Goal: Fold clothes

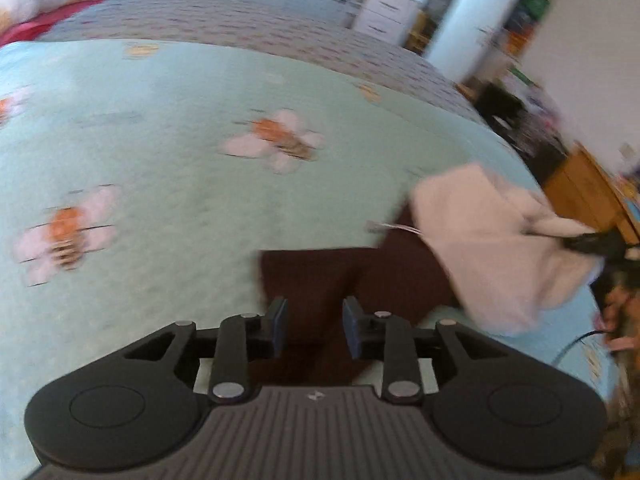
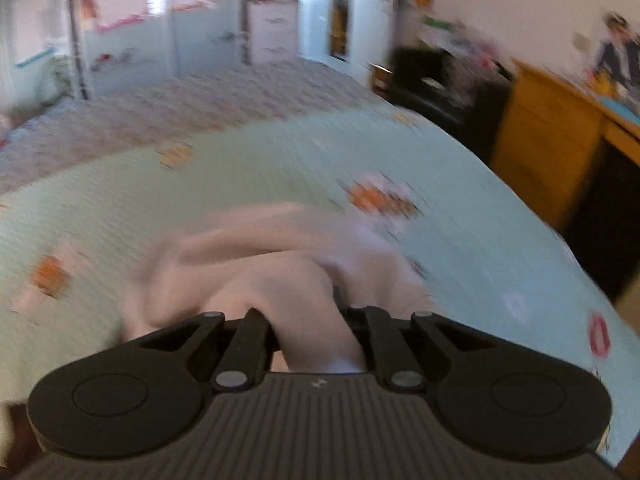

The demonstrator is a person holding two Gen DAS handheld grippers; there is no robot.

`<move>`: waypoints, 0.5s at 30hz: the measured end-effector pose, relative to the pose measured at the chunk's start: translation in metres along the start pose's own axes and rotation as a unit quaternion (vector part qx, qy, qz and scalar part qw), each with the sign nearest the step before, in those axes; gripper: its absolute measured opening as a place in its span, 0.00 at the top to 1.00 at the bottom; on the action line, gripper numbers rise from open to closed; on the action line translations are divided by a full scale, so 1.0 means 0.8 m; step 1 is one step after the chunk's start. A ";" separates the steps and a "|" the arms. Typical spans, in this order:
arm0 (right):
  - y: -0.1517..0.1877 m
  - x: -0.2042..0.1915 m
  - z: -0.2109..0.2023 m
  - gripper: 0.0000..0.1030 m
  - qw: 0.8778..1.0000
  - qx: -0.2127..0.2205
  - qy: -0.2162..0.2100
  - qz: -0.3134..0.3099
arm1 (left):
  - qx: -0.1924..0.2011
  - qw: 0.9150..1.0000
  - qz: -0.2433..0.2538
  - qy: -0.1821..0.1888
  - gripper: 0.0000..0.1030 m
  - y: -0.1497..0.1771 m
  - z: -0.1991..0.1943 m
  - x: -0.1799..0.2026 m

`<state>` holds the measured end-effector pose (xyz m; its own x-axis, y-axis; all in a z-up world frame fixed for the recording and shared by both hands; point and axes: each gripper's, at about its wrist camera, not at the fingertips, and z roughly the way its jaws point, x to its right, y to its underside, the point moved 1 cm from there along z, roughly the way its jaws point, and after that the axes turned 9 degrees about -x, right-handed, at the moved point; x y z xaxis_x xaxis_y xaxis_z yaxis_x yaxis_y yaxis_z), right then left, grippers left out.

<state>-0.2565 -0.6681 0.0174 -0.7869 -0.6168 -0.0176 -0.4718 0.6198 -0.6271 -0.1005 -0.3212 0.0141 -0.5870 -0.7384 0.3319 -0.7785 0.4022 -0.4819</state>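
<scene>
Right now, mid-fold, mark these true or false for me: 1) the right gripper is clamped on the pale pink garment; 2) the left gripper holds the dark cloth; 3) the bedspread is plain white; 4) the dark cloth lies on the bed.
1) True: the right gripper is shut on the pale pink garment.
2) False: the left gripper stands open above the dark cloth, nothing between its pads.
3) False: the bedspread is light blue-green with flower prints.
4) True: it lies on the bed, partly under the pink garment.
</scene>
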 end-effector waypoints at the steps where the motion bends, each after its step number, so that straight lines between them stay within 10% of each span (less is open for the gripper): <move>1: 0.010 0.018 0.008 0.93 1.000 -0.005 -0.006 0.021 | -0.009 1.000 0.007 0.012 0.63 -0.003 0.014 0.015; 9: 0.068 0.063 -0.044 0.94 0.989 0.039 -0.121 0.080 | -0.033 0.990 0.092 0.098 0.42 -0.041 0.140 0.144; 15: 0.089 0.074 -0.070 0.93 0.981 0.028 -0.173 0.087 | -0.136 0.961 -0.048 0.238 0.42 -0.018 0.235 0.143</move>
<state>-0.3587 -0.6331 0.0150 -0.6666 -0.6377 -0.3860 -0.3113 0.7086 -0.6333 -0.1145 -0.5133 -0.0933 -0.4950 -0.4735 0.7286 -0.8250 0.5192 -0.2231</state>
